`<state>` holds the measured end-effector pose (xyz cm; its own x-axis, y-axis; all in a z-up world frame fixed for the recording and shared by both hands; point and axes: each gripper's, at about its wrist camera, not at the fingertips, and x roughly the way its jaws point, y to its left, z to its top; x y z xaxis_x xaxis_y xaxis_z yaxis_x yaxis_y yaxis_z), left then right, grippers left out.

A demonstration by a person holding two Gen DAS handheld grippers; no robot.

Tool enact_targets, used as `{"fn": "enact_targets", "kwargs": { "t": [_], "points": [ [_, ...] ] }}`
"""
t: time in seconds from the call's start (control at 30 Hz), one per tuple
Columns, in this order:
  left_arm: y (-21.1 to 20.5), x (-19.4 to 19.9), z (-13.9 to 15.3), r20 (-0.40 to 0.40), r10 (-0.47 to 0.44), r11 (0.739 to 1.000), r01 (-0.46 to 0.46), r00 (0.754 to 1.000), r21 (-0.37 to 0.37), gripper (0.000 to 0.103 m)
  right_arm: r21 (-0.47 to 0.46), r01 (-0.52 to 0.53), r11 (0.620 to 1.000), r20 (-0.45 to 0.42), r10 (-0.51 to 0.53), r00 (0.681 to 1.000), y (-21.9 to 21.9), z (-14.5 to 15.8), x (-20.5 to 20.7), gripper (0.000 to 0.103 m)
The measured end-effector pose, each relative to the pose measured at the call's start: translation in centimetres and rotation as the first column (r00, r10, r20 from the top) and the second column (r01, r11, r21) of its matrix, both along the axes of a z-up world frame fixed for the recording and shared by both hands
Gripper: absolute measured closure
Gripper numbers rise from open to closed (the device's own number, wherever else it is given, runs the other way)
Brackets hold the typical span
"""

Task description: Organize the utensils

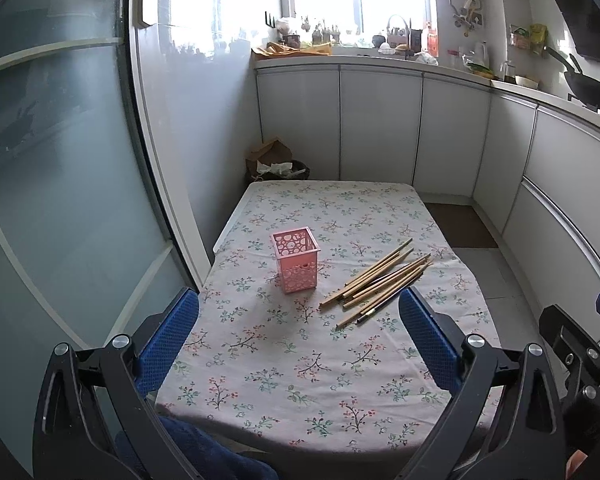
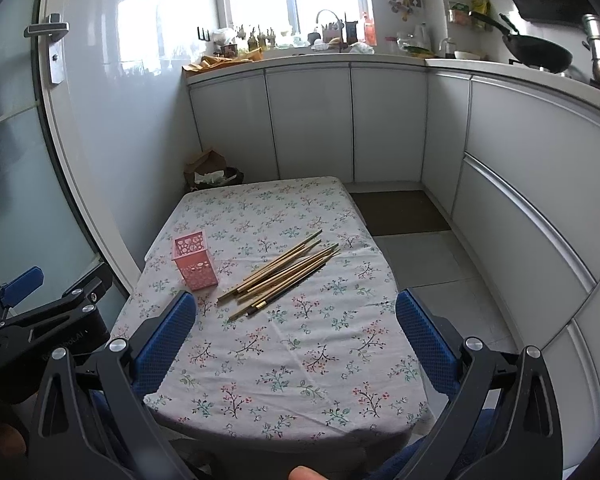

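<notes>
Progress: none visible; sorting judged not yet begun.

Left gripper (image 1: pixel 298 336): jaws spread wide, nothing between the blue pads (image 1: pixel 168 336), held back over the near edge of the table; appears again at the left border of the right wrist view, largely cut off.

Pink perforated holder (image 1: pixel 296 264): upright on the floral tablecloth (image 1: pixel 300 380), left of centre. Interior only partly visible from above; no sticks seen projecting, so judged empty.

Chopsticks (image 1: pixel 376 280): loose pile lying flat just right of the holder, apart from it, fanned toward the far right. Includes a darker, thinner stick (image 2: pixel 284 294) with a metal band, possibly a brush; identity unclear. Exact count not readable where sticks overlap.

Right gripper (image 2: pixel 296 336): jaws equally wide apart, empty, short of the pile.

Remaining: every stick to be lifted and stood in the holder.

Hidden or cut off: table legs, near table edge behind gripper frames, counter items washed out by window glare.
</notes>
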<state>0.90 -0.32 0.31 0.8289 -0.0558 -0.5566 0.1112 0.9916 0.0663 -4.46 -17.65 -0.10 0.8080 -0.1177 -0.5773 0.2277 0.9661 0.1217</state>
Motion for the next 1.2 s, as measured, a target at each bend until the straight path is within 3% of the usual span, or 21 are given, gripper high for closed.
{"fn": "enact_targets", "kwargs": {
  "t": [1.2],
  "points": [
    [-0.27, 0.08, 0.25, 0.0, -0.015, 1.0, 0.015, 1.0, -0.014, 0.007, 0.011, -0.009, 1.0, -0.012, 0.009, 1.0, 0.25, -0.31, 0.45, 0.005]
  ]
}}
